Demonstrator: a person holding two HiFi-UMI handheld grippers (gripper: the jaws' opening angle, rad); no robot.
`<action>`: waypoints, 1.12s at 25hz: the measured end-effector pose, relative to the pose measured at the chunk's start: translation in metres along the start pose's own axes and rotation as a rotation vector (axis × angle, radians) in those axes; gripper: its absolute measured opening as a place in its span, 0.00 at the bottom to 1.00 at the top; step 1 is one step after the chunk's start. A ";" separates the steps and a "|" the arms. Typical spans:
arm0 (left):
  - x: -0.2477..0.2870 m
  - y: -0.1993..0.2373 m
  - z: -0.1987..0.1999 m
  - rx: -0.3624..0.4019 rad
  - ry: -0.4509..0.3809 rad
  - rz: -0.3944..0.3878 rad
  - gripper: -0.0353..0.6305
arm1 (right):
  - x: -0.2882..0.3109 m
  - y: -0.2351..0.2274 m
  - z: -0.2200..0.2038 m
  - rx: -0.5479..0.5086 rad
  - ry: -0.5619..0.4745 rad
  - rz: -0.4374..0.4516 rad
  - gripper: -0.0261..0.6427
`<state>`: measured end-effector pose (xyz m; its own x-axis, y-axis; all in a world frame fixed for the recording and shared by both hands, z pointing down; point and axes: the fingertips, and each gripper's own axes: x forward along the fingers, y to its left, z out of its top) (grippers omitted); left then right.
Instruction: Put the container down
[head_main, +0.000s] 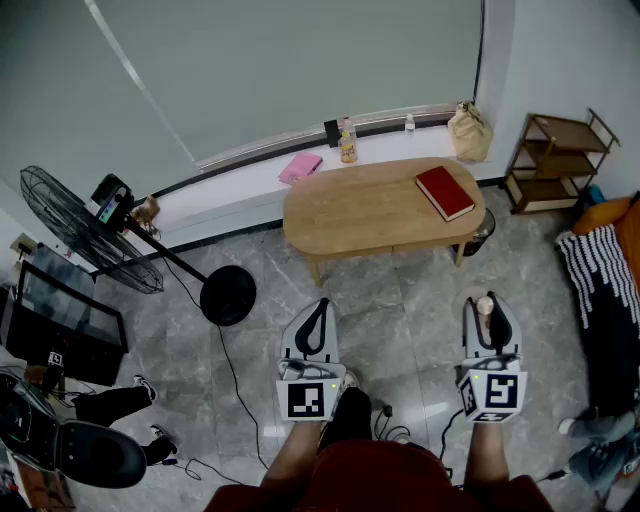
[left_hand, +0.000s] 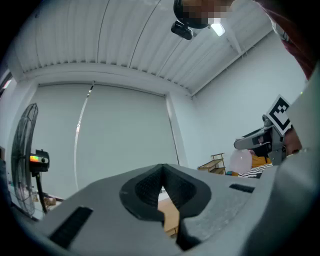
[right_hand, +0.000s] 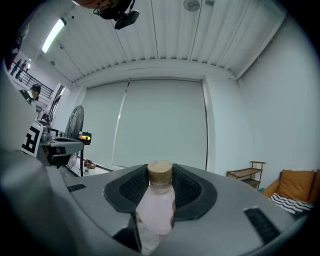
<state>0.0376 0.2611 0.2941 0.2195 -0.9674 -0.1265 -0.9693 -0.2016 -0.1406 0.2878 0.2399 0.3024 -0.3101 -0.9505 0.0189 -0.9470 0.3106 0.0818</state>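
Observation:
The container is a small pale pink bottle (right_hand: 156, 212) with a tan cap, standing upright between the ribbed pads of my right gripper (right_hand: 161, 186), which is shut on its body. In the head view the right gripper (head_main: 489, 312) hangs over the floor, short of the table's right end, with the bottle (head_main: 485, 303) at its tip. My left gripper (head_main: 318, 308) is level with it to the left, over the floor. In its own view the left gripper (left_hand: 162, 186) has its jaws together with nothing between them. That view also shows the bottle (left_hand: 240, 160) at the right.
An oval wooden table (head_main: 365, 212) stands ahead with a red book (head_main: 445, 192) on its right end. Behind it a ledge carries a pink item (head_main: 300, 167), a bottle (head_main: 348, 141) and a paper bag (head_main: 468, 132). A standing fan (head_main: 92, 232) and cables occupy the left, a shelf (head_main: 556, 150) the right.

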 end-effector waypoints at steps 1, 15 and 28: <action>-0.017 -0.012 0.004 -0.002 0.008 0.002 0.06 | -0.021 -0.004 -0.001 0.000 0.005 -0.001 0.25; -0.148 -0.098 0.052 0.018 0.022 0.024 0.06 | -0.183 -0.016 0.007 0.030 -0.007 0.010 0.25; -0.150 -0.077 0.046 0.005 0.027 0.040 0.06 | -0.167 0.005 0.005 0.022 0.001 0.045 0.25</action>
<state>0.0847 0.4286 0.2783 0.1780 -0.9784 -0.1056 -0.9767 -0.1625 -0.1405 0.3339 0.4003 0.2948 -0.3519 -0.9358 0.0228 -0.9339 0.3526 0.0586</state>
